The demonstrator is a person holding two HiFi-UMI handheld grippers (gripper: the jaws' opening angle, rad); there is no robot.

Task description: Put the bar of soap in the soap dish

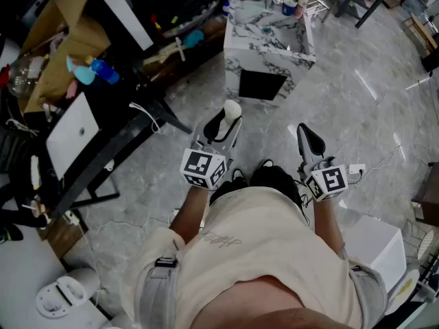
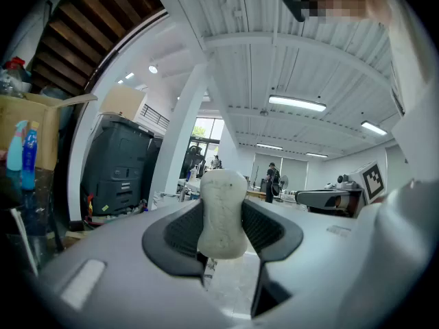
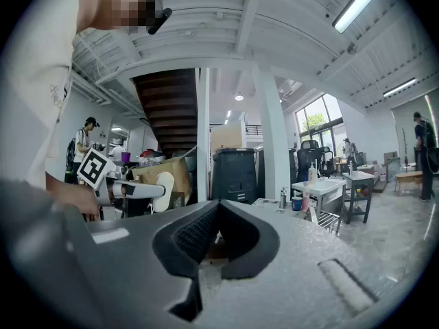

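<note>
Floor (image 1: pixel 357 108): grey stone-look tiles under my feet, running to the far side.
Counter (image 1: pixel 236 60): a marble-patterned block far ahead of both tools, with bottles (image 1: pixel 302 2) at its far end.
Left tool (image 1: pixel 223 125): level in my left hand, clenched on the bar of soap, with the pads pressing its two sides.
Right tool (image 1: pixel 304 133): to the right of the left one, jaws closed together with nothing between them.
Bar of soap (image 2: pixel 222 213): white, narrow-waisted, upright at my left tool's tip, in the air over the floor and well short of the counter.
</note>
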